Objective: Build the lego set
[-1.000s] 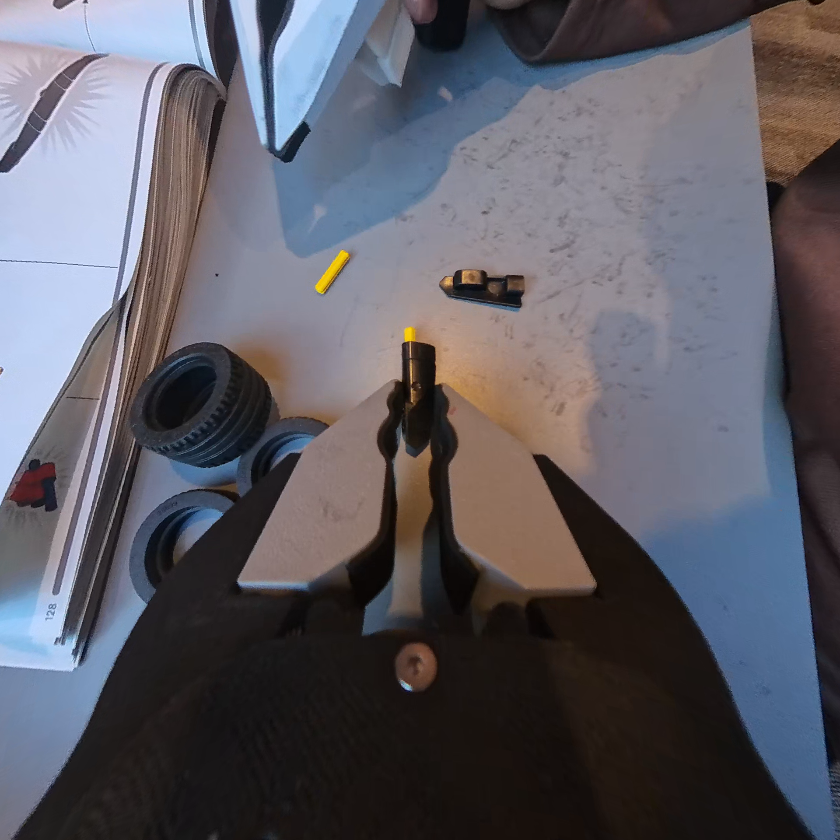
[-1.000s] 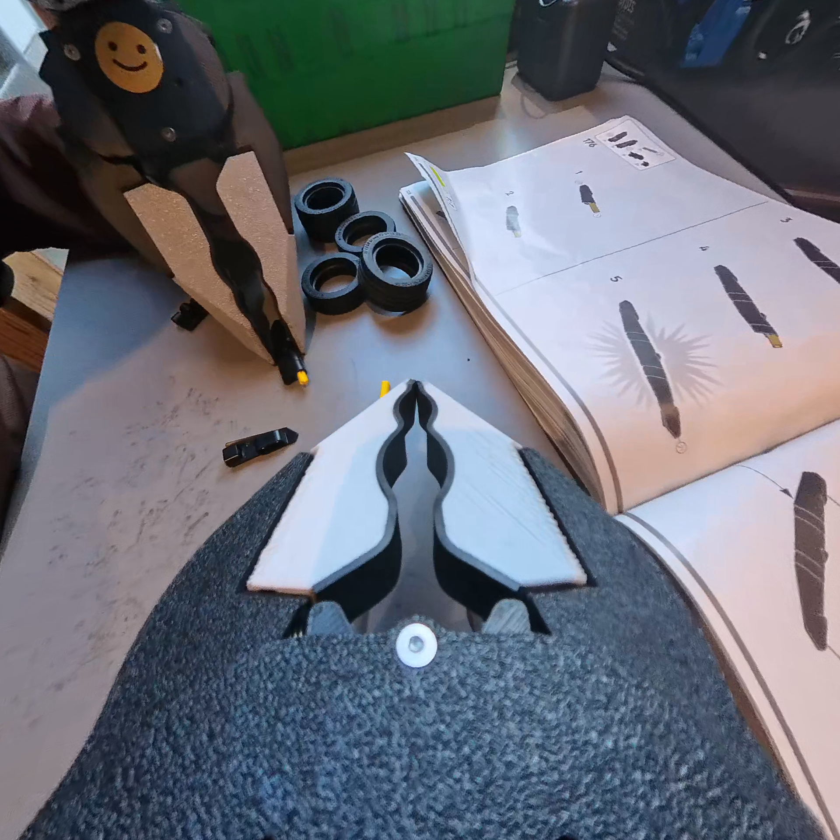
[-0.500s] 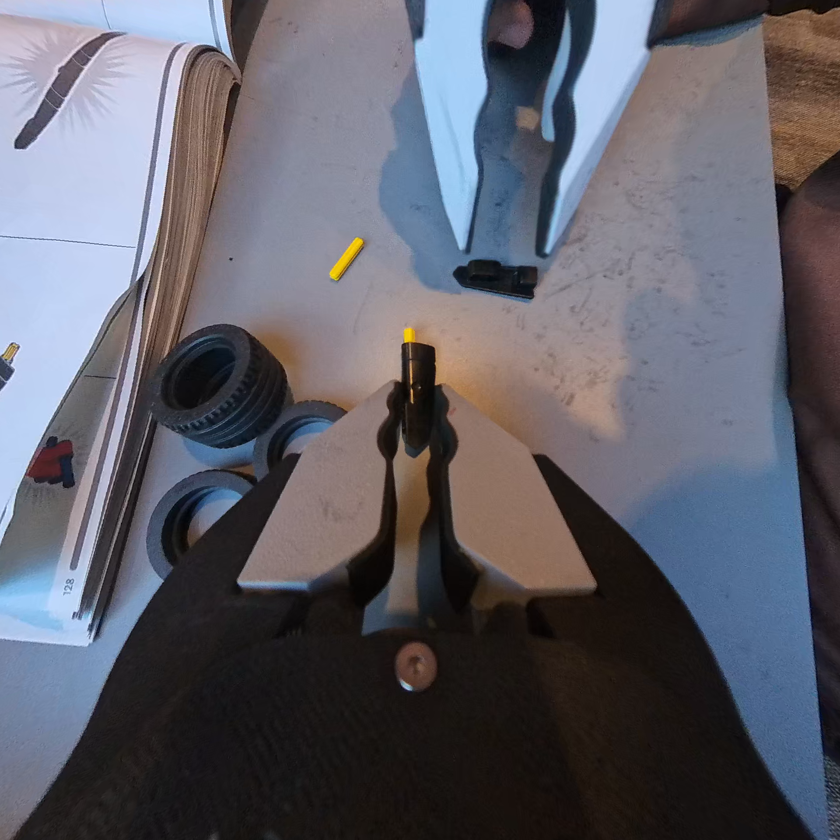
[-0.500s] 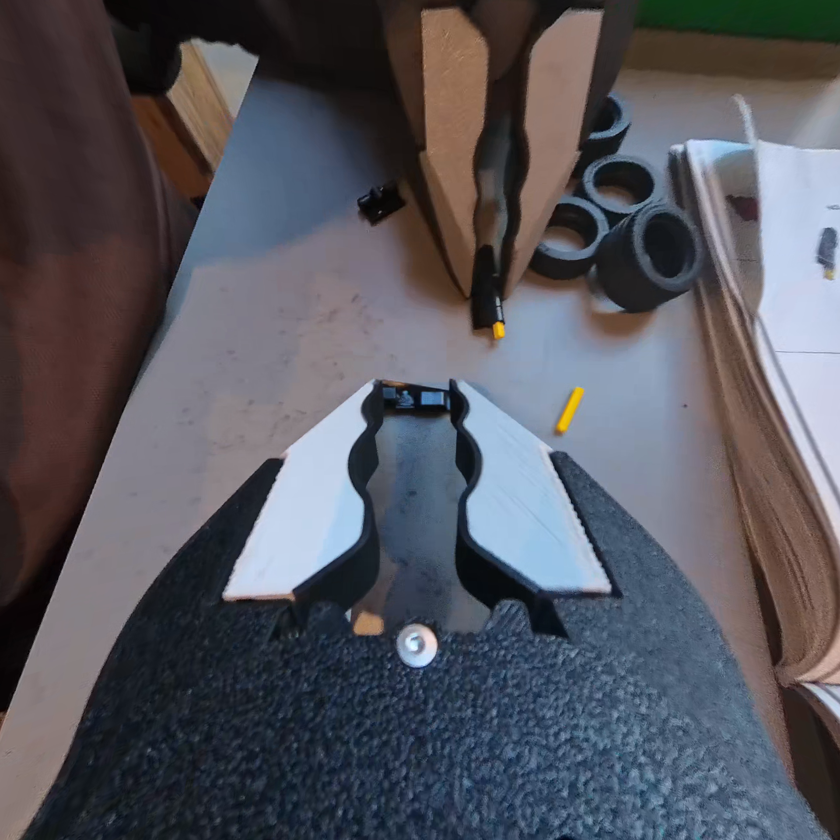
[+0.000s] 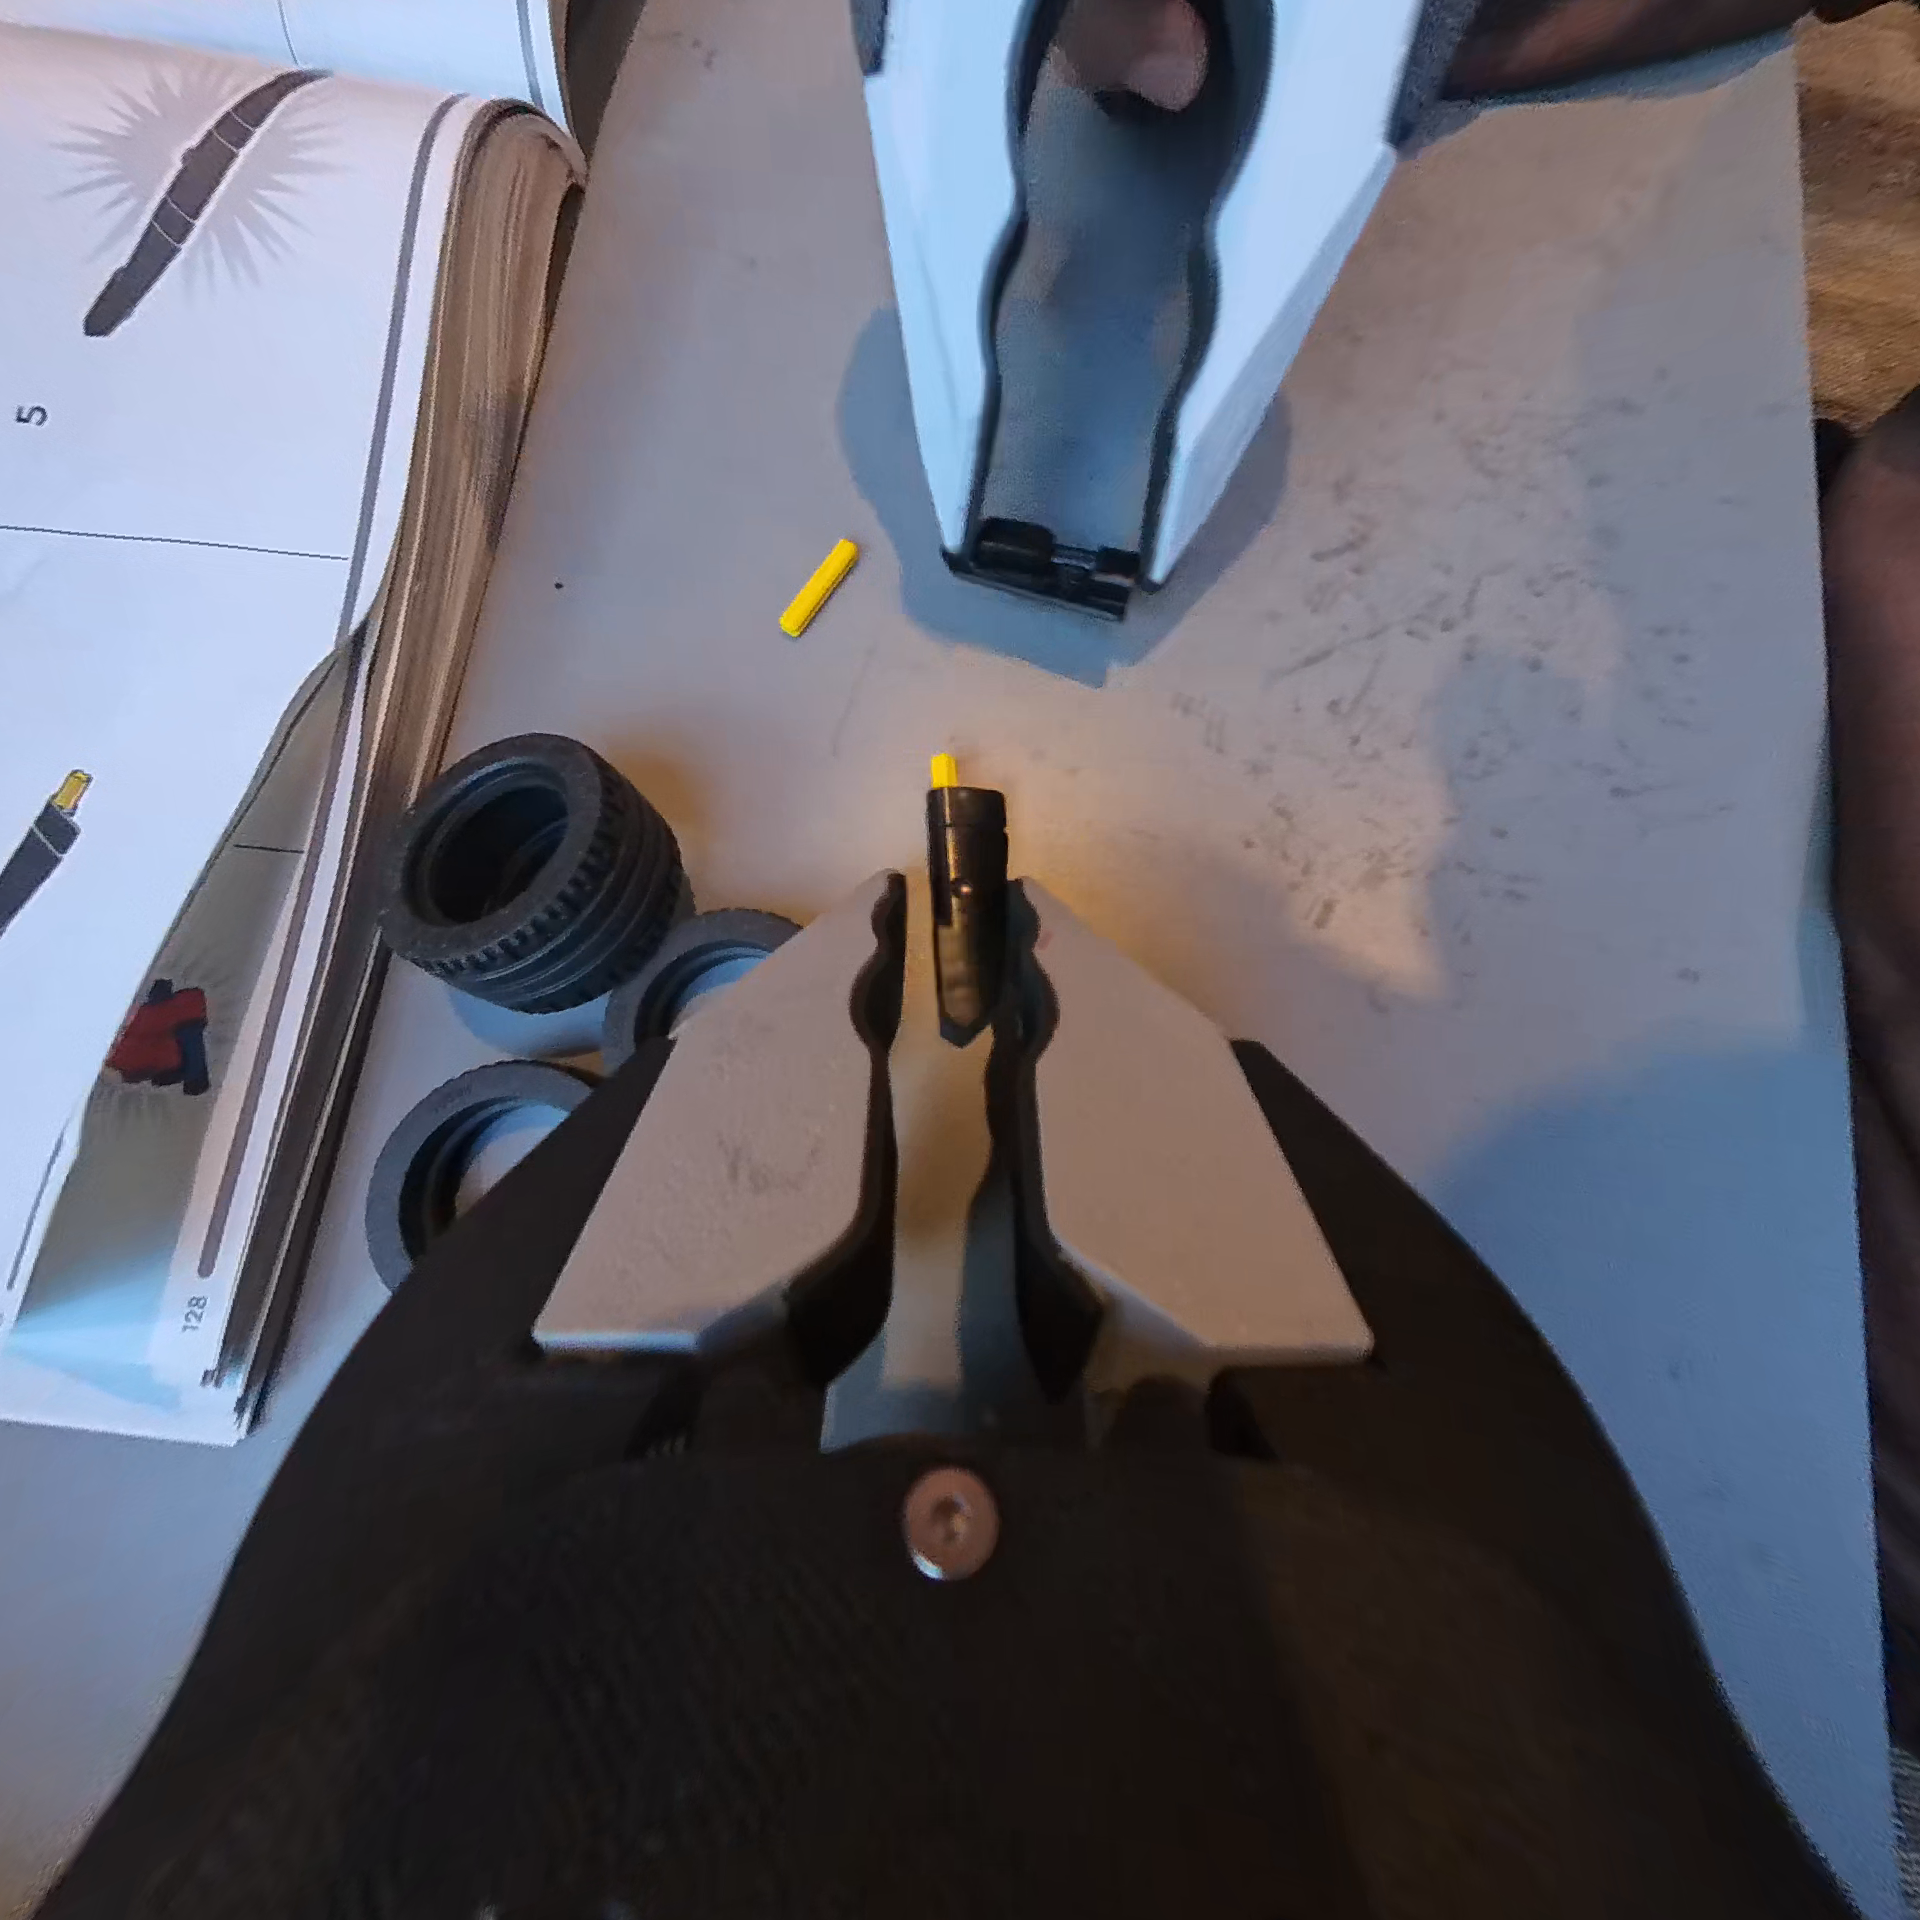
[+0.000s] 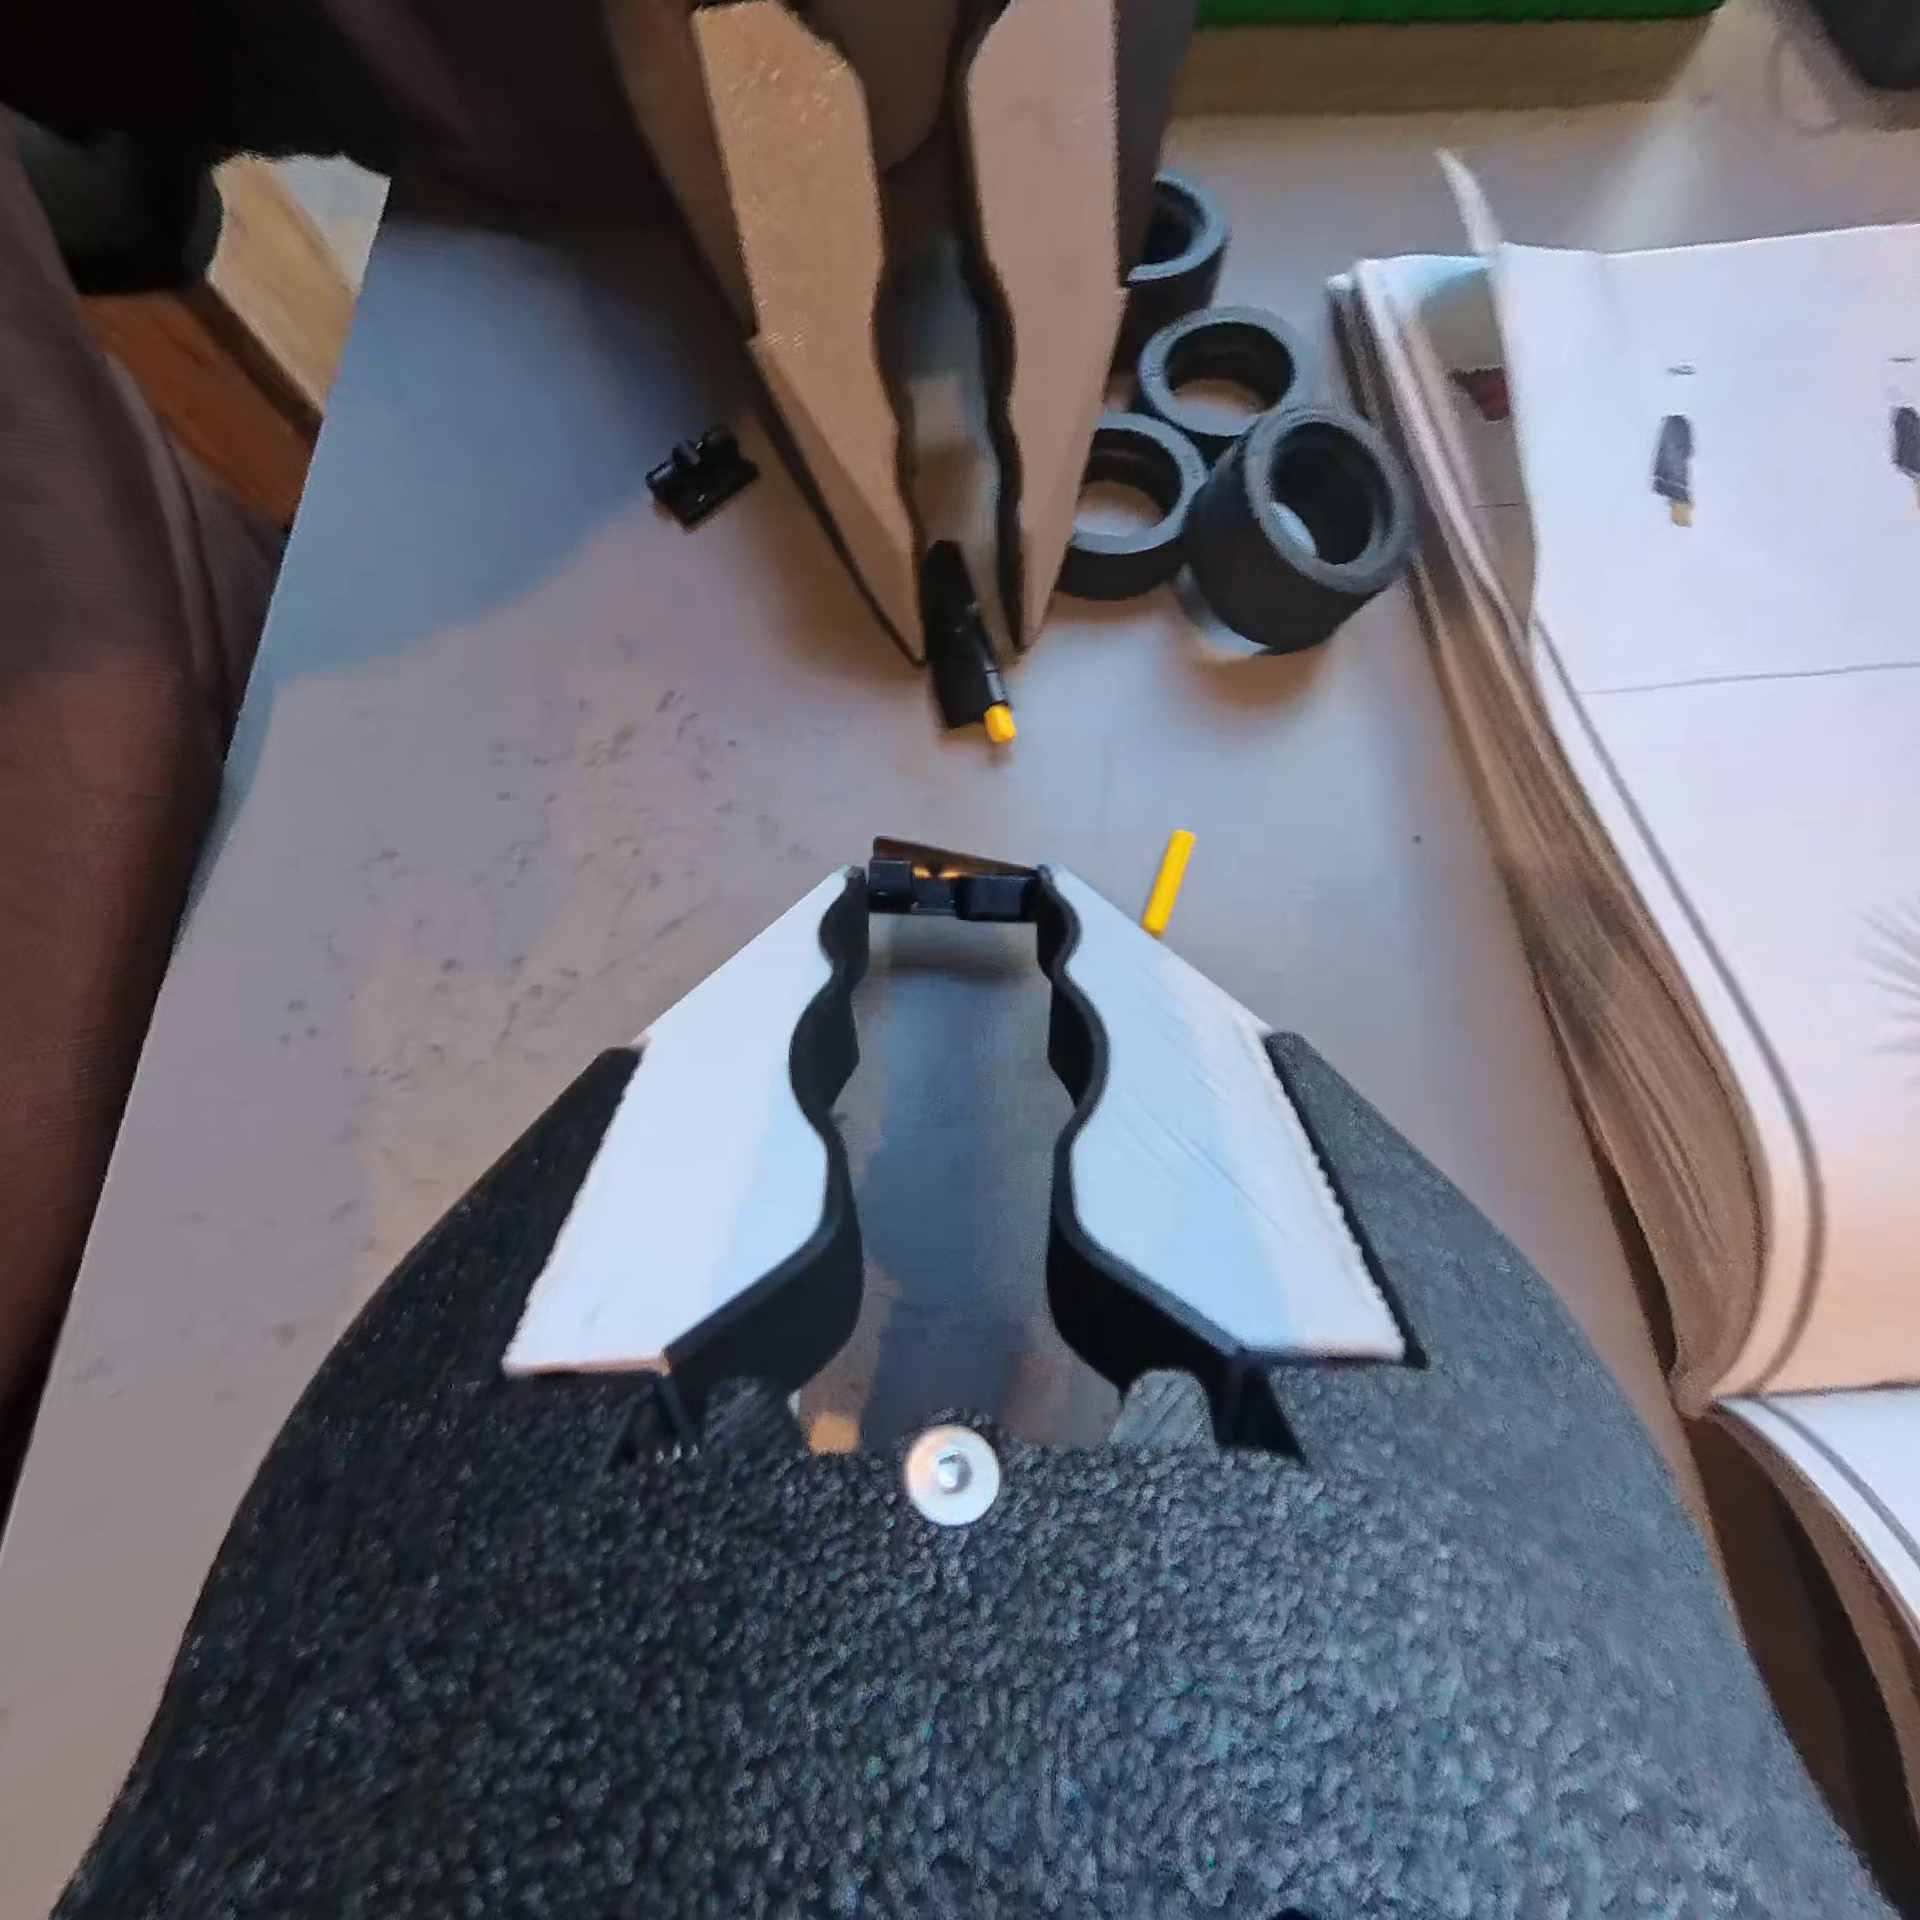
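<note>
My left gripper (image 5: 956, 888) is shut on a short black rod piece with a yellow tip (image 5: 966, 894), which points forward just above the grey table (image 5: 1455, 831). It also shows in the right wrist view (image 6: 971, 649), with the rod (image 6: 961, 665) tilted down toward the table. My right gripper (image 6: 948, 883) is shut on a flat black piece (image 6: 951, 896), with one fingertip at each of its ends. In the left wrist view this gripper (image 5: 1055, 566) faces mine, holding the flat piece (image 5: 1049, 574). A loose yellow pin (image 5: 819, 587) lies beside it (image 6: 1166, 881).
Several black tyres (image 5: 530, 873) sit by the open instruction book (image 5: 208, 520), which lies on the right in the right wrist view (image 6: 1714, 727). Another small black piece (image 6: 701, 480) lies behind the left gripper. A person's dark clothing borders the table edge (image 6: 104, 727). The tips of one gripper are about 6 cm away from the tips of the other.
My right gripper swung over from beside the book to the flat black piece, took it between its fingertips and shifted it. My left gripper kept the rod almost still.
</note>
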`<control>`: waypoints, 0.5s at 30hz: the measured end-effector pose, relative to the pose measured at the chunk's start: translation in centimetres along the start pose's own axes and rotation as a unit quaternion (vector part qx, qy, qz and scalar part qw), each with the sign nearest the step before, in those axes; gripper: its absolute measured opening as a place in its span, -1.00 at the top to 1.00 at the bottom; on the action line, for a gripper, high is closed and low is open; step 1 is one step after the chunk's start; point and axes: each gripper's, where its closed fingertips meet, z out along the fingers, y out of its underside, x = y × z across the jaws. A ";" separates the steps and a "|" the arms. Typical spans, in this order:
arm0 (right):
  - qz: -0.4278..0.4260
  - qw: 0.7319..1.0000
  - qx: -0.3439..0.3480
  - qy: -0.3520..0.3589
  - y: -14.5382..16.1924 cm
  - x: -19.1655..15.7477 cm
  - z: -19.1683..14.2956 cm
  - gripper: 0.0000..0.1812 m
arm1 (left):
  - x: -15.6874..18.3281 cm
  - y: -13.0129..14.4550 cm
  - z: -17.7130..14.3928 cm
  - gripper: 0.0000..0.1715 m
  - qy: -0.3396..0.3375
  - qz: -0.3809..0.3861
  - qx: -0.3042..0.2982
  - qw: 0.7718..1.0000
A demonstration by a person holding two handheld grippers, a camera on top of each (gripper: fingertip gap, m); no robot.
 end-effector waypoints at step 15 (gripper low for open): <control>0.114 0.988 0.088 0.053 -1.2 4.5 -3.0 0.66 | 0.1 0.2 -0.4 0.77 0.000 0.008 -0.009 1.000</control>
